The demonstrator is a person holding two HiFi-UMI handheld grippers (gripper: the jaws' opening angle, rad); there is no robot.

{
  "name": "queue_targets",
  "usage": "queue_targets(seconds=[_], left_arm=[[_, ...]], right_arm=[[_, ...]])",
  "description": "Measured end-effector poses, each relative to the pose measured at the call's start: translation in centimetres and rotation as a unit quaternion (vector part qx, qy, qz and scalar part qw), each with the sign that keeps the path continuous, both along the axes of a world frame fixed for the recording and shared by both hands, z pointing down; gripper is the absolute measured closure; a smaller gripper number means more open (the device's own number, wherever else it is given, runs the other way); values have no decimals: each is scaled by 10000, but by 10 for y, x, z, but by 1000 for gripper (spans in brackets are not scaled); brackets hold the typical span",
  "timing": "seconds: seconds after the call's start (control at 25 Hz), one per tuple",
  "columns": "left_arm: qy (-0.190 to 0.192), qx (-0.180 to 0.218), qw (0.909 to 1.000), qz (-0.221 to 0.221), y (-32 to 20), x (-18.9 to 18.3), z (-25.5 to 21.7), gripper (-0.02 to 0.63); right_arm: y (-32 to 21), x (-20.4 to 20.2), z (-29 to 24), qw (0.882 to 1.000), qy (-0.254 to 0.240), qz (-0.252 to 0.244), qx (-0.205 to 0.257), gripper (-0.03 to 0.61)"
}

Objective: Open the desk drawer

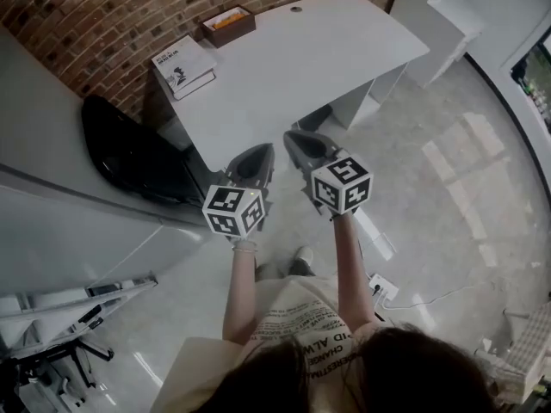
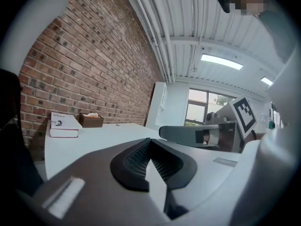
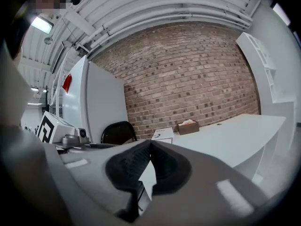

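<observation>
**Operator:** State the condition of both tools.

**Technician:** The left hand-held gripper [image 1: 264, 151] is closed. In its own view the ribbed pads meet at the tips with nothing between them. The right hand-held gripper [image 1: 294, 137] is likewise closed and empty. Both are held side by side at arm's length and point almost level toward the counter [image 1: 327, 50], which lies at 12 o'clock from them.

**Operator:** Locate the drawer.

**Technician:** No view shows the drawer front clearly. It is judged to sit under the counter top, below the near edge, at 12 o'clock from the tools. Its handle type cannot be determined.

**Operator:** Why are the jaws shut with no load?

**Technician:** This is probably a carrying posture. Closed tips present a narrow profile on approach and cannot snag the counter edge. The task is judged to be at the approach stage, with no contact made yet.

**Operator:** List nearby items.

**Technician:** A book [image 1: 183, 65] lies at 11 o'clock and a brown box [image 1: 229, 24] beyond it near the brick wall. Both are well apart from the tools. A black chair [image 1: 129, 153] stands at 9 o'clock, beside the counter's left end.

**Operator:** What does the next move require?

**Technician:** One tool should be lowered beneath the counter edge. Its jaws must part before they can seat on a handle or lip. The chair may obstruct the left side.
</observation>
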State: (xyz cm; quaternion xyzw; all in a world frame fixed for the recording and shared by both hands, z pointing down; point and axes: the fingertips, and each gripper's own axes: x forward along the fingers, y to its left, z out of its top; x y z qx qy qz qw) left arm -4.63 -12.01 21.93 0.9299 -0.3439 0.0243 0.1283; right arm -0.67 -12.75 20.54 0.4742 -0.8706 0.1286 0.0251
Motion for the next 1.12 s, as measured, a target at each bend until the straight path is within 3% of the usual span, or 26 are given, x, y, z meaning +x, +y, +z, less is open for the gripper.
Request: queue_targets(seconds=[0.48, 0.76, 1.0, 1.12], left_arm=[[-186, -421, 9982, -377, -6, -28, 37, 615], [-253, -599, 9972, -381, -20, -47, 54, 615], [-235, -561, 9978, -256, -26, -46, 57, 615], [-312, -739, 9964, -260, -23, -43, 69, 615]], right_arm=[[-18, -20, 34, 9990, -132, -239, -342, 578], [-31, -32, 51, 9984, -187, -173, -503, 578], [-36, -36, 58, 9988, -178, -151, -430, 578], [-37, -32, 69, 9978, -265, -137, -583, 578]])
